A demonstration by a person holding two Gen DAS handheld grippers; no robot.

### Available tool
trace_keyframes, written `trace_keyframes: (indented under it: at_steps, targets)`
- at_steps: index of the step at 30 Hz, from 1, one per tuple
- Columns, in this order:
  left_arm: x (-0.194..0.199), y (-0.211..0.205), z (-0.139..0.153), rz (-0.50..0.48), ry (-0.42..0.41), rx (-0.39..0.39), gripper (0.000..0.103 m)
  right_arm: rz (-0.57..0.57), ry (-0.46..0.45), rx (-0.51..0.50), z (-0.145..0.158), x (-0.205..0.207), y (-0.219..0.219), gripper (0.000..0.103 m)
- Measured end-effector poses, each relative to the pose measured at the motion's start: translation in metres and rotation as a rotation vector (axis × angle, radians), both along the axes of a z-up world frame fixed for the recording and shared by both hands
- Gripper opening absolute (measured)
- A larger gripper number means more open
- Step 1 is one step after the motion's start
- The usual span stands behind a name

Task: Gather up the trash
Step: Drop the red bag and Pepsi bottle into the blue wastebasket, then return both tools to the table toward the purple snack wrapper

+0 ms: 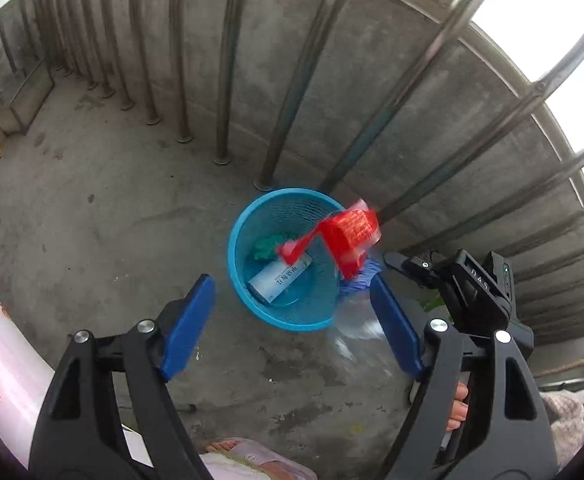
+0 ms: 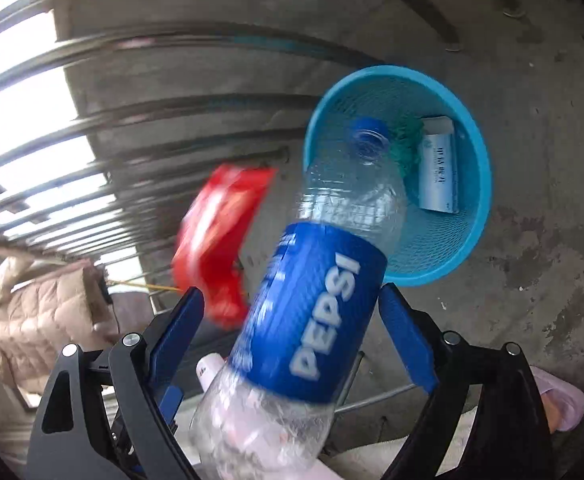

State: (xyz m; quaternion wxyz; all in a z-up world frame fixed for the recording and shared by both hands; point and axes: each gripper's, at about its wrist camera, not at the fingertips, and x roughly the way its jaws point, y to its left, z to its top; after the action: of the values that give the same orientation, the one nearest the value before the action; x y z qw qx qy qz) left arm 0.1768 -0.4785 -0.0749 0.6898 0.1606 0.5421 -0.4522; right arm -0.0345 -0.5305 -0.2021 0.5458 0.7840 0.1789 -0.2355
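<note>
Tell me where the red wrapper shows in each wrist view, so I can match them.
Left wrist: red wrapper, blurred, right of centre, over the right rim of the blue basket.
Right wrist: red wrapper, blurred, left of centre, beside the Pepsi bottle.
Shared landmark: the blue basket.

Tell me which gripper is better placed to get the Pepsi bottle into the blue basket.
Right gripper: the Pepsi bottle sits between its spread fingers, cap end toward the blue basket. Left gripper is open, empty.
</note>
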Motion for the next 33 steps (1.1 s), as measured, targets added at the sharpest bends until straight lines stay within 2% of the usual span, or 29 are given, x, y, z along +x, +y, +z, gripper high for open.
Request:
trace_keyframes:
  at_steps: [3, 5, 9, 12, 16, 21, 24, 26, 29, 33]
  targets:
    - [0.0, 0.016, 0.006, 0.033, 0.082, -0.053, 0.075, -0.027, -0.009, 0.014, -0.011, -0.011, 0.003, 0.086]
    - [0.002, 0.034, 0.023, 0.025, 0.069, -0.083, 0.075, -0.025, -0.006, -0.013, -0.009, -0.011, 0.009, 0.086]
    - [-0.007, 0.075, 0.078, 0.022, -0.064, -0.181, 0.075, -0.001, -0.015, -0.095, 0.0, -0.012, 0.005, 0.086]
    - [-0.024, 0.116, 0.118, 0.05, -0.185, -0.26, 0.076, 0.029, -0.017, -0.205, 0.023, -0.01, 0.008, 0.086]
    - [-0.043, 0.175, 0.154, 0.089, -0.236, -0.338, 0.076, 0.1, -0.018, -0.332, 0.062, -0.001, 0.025, 0.086]
    - [-0.061, 0.262, 0.189, 0.173, -0.32, -0.417, 0.076, 0.296, -0.016, -0.575, 0.133, 0.029, 0.059, 0.086]
    - [-0.073, 0.328, 0.213, 0.248, -0.429, -0.464, 0.078, 0.434, -0.042, -0.754, 0.181, 0.051, 0.092, 0.086]
    - [-0.081, 0.374, 0.221, 0.335, -0.511, -0.472, 0.079, 0.529, -0.089, -0.842, 0.204, 0.064, 0.118, 0.086]
    - [-0.086, 0.436, 0.215, 0.477, -0.569, -0.444, 0.08, 0.682, -0.188, -0.882, 0.217, 0.079, 0.16, 0.086]
    - [-0.086, 0.516, 0.196, 0.66, -0.547, -0.379, 0.079, 0.888, -0.288, -0.894, 0.228, 0.105, 0.221, 0.086]
